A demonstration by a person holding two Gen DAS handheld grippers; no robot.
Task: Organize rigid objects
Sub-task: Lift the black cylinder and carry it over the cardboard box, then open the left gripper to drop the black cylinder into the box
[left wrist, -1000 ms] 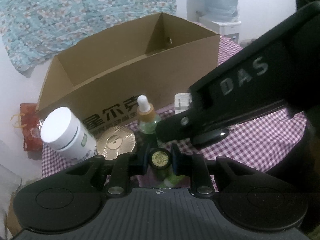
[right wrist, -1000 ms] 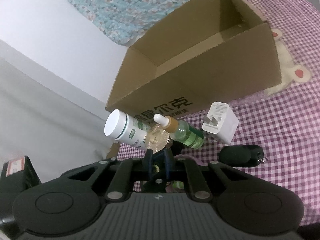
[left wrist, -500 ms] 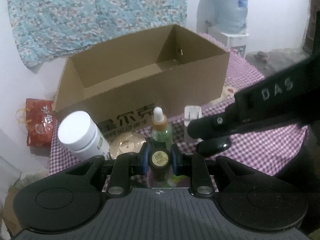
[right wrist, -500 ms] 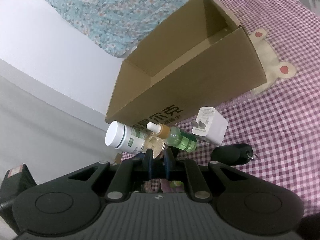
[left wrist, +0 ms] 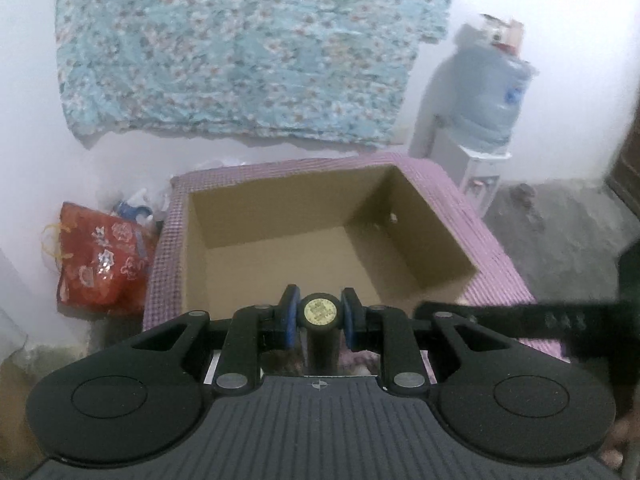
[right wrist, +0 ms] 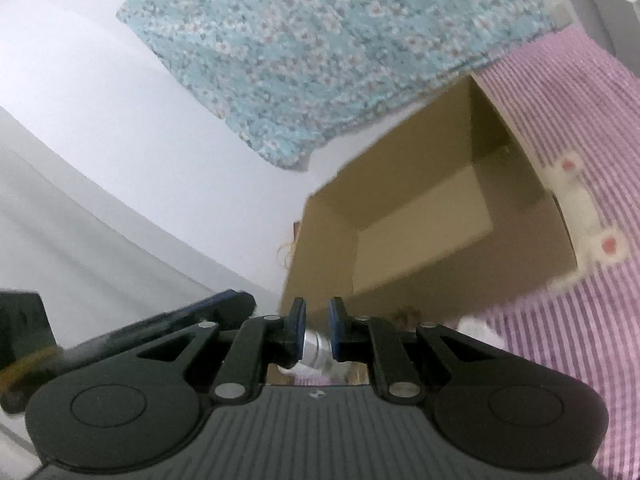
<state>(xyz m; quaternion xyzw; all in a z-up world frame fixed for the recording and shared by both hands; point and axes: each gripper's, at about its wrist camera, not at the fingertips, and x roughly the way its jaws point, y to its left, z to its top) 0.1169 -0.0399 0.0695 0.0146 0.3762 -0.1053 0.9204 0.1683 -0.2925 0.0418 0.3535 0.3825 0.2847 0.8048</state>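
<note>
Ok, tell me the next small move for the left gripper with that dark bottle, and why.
Probably ease the left gripper forward and down over the cardboard box, then open. Its pads are shut on the dark bottle with the gold cap, which sits just at the box's near edge, and the visible floor of the box looks bare. The right gripper also grips a small silvery object, so keep the two apart.

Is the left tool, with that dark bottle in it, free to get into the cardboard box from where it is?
Probably yes. The left tool holds the dark bottle at the open cardboard box; no flaps cover the top, and the visible floor looks bare.
</note>
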